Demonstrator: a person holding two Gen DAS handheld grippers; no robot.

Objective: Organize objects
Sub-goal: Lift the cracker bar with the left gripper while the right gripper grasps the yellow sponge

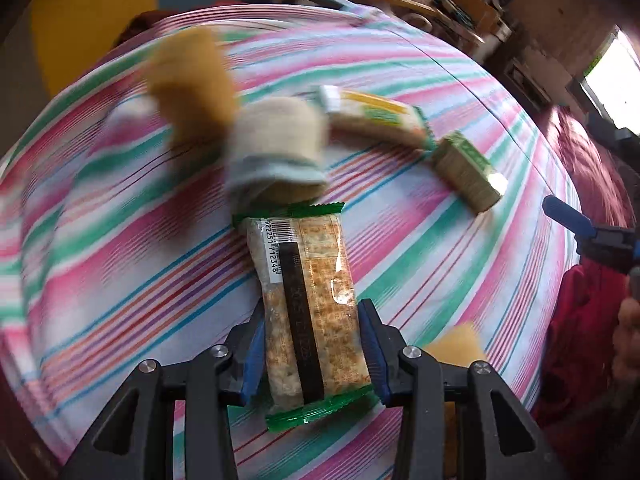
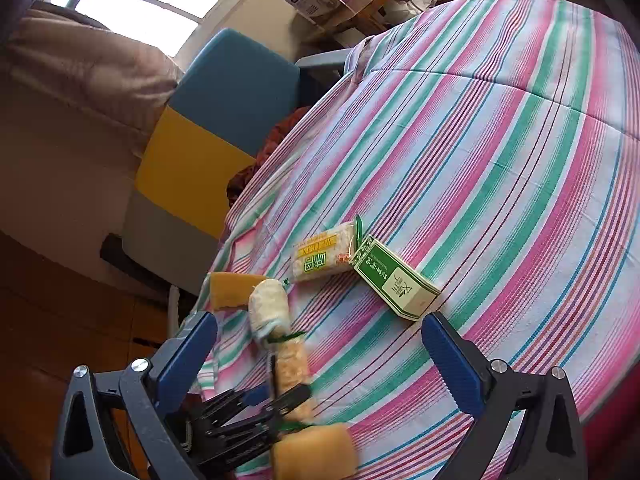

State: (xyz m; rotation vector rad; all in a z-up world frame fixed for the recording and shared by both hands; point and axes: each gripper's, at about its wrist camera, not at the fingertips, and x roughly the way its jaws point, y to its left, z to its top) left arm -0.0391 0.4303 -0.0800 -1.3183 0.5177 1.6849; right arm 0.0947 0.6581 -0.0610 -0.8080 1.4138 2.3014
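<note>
My left gripper (image 1: 314, 354) is shut on a clear cracker packet with green ends (image 1: 306, 304), held over the striped tablecloth (image 1: 420, 208); the packet also shows in the right wrist view (image 2: 294, 364). Beyond it lie a rolled white and beige cloth (image 1: 276, 148), a yellow sponge (image 1: 192, 88), a yellow-labelled snack packet (image 1: 376, 118) and a green and white box (image 1: 468, 170). My right gripper (image 2: 320, 340) is open and empty, above the table's left edge, with the box (image 2: 394, 278) and snack packet (image 2: 324, 256) ahead of it.
A second yellow sponge (image 2: 314, 456) lies near the left gripper (image 2: 256, 416). A blue and yellow chair (image 2: 212, 120) stands past the table edge. Cluttered shelves (image 1: 452, 0) are at the back. Red fabric (image 1: 580, 320) lies at the right.
</note>
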